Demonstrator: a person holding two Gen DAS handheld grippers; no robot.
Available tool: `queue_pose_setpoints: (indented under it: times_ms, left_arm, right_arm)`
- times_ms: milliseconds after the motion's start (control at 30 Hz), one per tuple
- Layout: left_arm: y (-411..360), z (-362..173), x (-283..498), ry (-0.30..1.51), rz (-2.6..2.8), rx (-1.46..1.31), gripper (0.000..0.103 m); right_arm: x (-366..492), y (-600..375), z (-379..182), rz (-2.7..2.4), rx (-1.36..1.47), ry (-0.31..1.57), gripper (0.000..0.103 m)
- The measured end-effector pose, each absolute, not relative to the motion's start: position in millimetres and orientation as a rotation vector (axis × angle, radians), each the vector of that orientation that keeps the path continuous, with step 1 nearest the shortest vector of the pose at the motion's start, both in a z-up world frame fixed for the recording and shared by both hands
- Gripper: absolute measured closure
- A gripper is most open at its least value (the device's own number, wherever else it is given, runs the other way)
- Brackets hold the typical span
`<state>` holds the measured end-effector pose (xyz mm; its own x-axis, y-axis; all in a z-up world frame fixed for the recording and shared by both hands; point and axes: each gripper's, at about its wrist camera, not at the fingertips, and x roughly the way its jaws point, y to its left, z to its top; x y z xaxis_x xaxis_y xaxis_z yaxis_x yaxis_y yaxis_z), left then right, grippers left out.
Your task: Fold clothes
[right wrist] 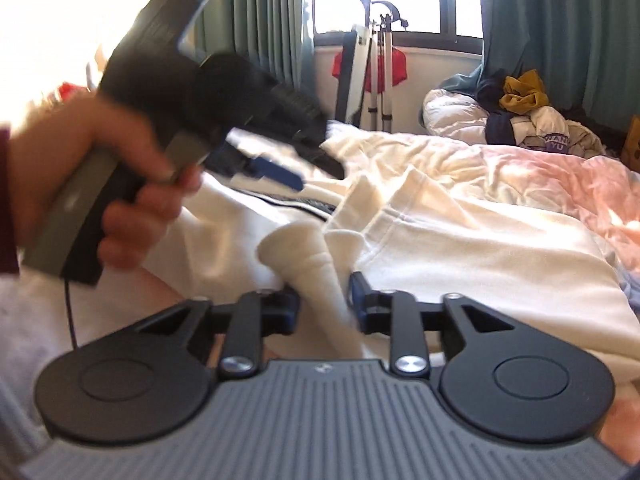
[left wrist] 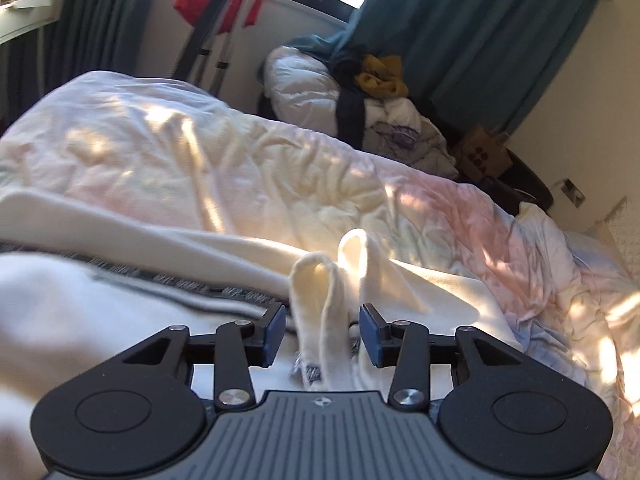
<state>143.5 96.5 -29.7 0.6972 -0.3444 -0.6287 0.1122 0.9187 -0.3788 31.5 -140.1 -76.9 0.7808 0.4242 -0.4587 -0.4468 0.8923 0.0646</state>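
Both grippers, left (left wrist: 322, 334) and right (right wrist: 325, 304), are straddling bunched cream garment (right wrist: 460, 240) edges with jaws apart, needing full closure before lifting evenly.

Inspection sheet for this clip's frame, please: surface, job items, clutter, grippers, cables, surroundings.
Surface: rumpled pastel pink and cream quilt covering the bed, sun-patched.
Job's things: cream knit garment with a dark patterned band spread on the quilt; a bunched strip of it rises between each gripper's fingers.
Clutter: heap of white, navy and mustard yellow clothes at the far end of the bed.
Grippers: left gripper open, jaws either side of the fabric strip; right gripper open around a rolled fold. The left gripper is blurred in the right wrist view, held by a hand.
Cables: thin black cable hanging below that hand.
Surroundings: teal curtains, window, folded metal stand with red cloth.
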Motion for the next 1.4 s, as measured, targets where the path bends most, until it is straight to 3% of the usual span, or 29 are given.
queue_pose_setpoints:
  times_ms: [100, 167, 233, 300, 800, 867, 967, 1033, 1167, 1400]
  left_arm:
    - [104, -21, 114, 0.73, -0.219, -0.288, 0.059]
    - [109, -13, 99, 0.704, -0.202, -0.288, 0.053]
    - [114, -6, 87, 0.672, -0.198, -0.317, 0.044]
    - [115, -5, 81, 0.646, -0.209, -0.33, 0.042]
    - [104, -31, 93, 0.67, -0.351, -0.431, 0.042]
    - [102, -31, 92, 0.662, -0.372, -0.442, 0.041]
    - [99, -30, 90, 0.645, -0.397, -0.453, 0.04]
    - [98, -30, 89, 0.638, -0.408, -0.465, 0.04]
    - [100, -30, 86, 0.627, -0.431, -0.506, 0.04]
    - [100, -29, 83, 0.611, -0.478, -0.558, 0.036]
  right_arm:
    - [17, -147, -65, 0.476, -0.054, 0.388, 0.067]
    - [12, -148, -60, 0.482, -0.06, 0.351, 0.063]
    - [14, -150, -58, 0.478, -0.059, 0.33, 0.053]
    - [21, -150, -60, 0.449, -0.077, 0.338, 0.046]
    - [59, -164, -99, 0.381, 0.202, 0.597, 0.048]
    - [64, -175, -102, 0.377, 0.315, 0.62, 0.05]
    - [70, -189, -106, 0.375, 0.444, 0.643, 0.064]
    - [72, -194, -108, 0.377, 0.494, 0.661, 0.083]
    - [72, -199, -104, 0.373, 0.513, 0.665, 0.09]
    - [51, -176, -80, 0.396, 0.292, 0.576, 0.093]
